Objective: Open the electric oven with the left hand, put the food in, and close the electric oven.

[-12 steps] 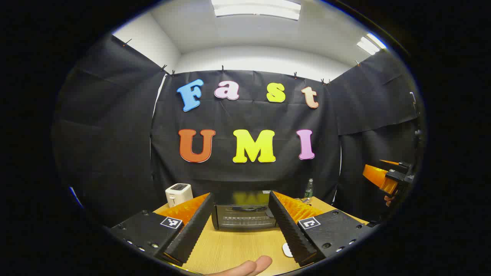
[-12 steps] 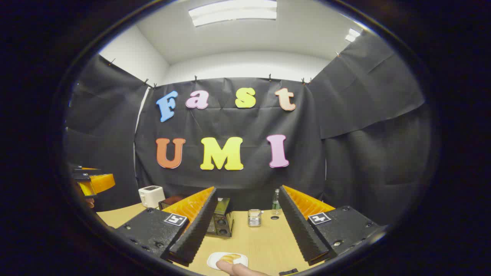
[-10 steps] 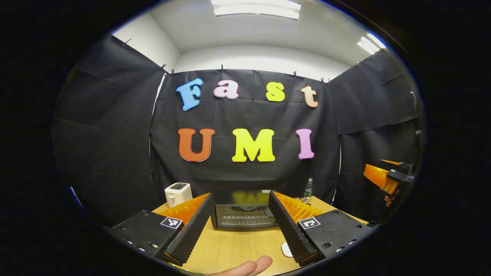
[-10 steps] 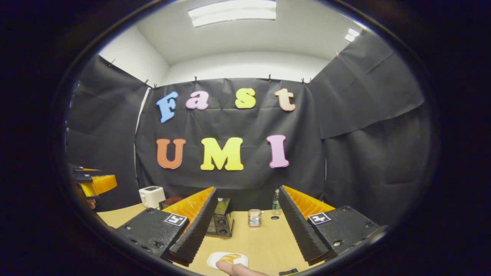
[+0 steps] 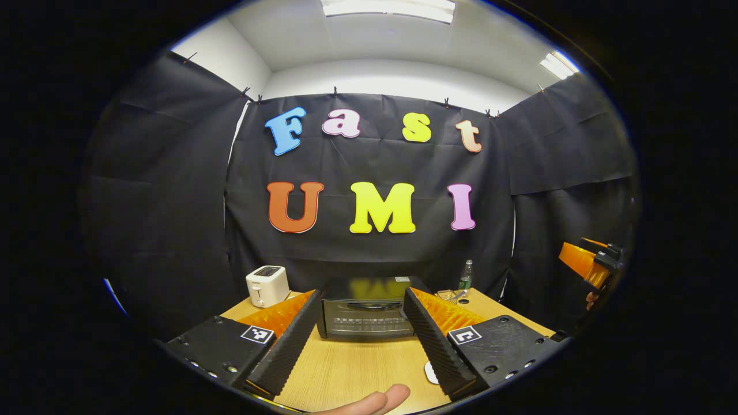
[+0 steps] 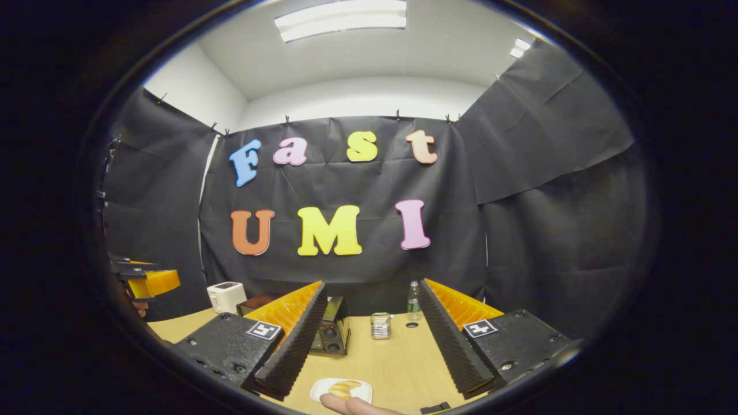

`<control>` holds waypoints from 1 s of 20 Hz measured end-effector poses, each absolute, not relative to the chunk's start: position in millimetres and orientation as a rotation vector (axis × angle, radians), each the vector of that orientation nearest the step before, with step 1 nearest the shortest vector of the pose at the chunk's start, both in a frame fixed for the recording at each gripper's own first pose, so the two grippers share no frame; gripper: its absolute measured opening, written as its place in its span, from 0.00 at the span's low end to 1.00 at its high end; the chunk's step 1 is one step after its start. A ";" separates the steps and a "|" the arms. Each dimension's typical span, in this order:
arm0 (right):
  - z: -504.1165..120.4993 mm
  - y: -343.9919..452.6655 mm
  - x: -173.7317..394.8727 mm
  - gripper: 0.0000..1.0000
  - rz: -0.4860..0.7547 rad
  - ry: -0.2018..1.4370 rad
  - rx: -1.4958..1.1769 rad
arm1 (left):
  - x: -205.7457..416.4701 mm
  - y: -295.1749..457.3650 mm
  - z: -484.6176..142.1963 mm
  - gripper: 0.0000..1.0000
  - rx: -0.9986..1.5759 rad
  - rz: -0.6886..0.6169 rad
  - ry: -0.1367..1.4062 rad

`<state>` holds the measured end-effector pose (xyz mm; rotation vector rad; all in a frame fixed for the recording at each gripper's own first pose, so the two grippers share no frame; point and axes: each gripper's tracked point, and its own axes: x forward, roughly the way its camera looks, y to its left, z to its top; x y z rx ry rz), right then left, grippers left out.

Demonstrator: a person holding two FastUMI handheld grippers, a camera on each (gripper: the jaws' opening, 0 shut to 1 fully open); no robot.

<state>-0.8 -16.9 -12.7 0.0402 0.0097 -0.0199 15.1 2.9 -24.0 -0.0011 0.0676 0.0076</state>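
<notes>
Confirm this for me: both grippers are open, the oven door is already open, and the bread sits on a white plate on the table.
One detail is wrong: the oven door is closed, as the left gripper view shows, with the left gripper open and short of it. The rest holds: the right gripper is open, and the bread sits on the white plate on the table.

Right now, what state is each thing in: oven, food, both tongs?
Electric oven: door shut, untouched.
Food: lying on its white plate on the table, not picked up.
Left tongs: open, empty, aimed at the oven.
Right tongs: open, empty, above the plate.
</notes>
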 end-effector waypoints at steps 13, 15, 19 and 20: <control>-61.7 -55.9 32.0 0.96 -0.047 0.052 0.077 | 126.9 -32.7 -80.8 0.94 -0.003 -0.078 0.189; -71.0 -57.4 38.7 0.96 -0.045 0.077 0.084 | 154.2 -35.1 -91.5 0.94 0.002 -0.076 0.204; -70.0 -61.8 46.2 0.96 -0.045 0.047 0.099 | 219.6 -36.9 -123.3 0.94 0.001 -0.093 0.242; -65.1 -60.0 47.0 0.96 -0.045 0.025 0.089 | 234.1 -35.3 -132.5 0.94 -0.002 -0.092 0.257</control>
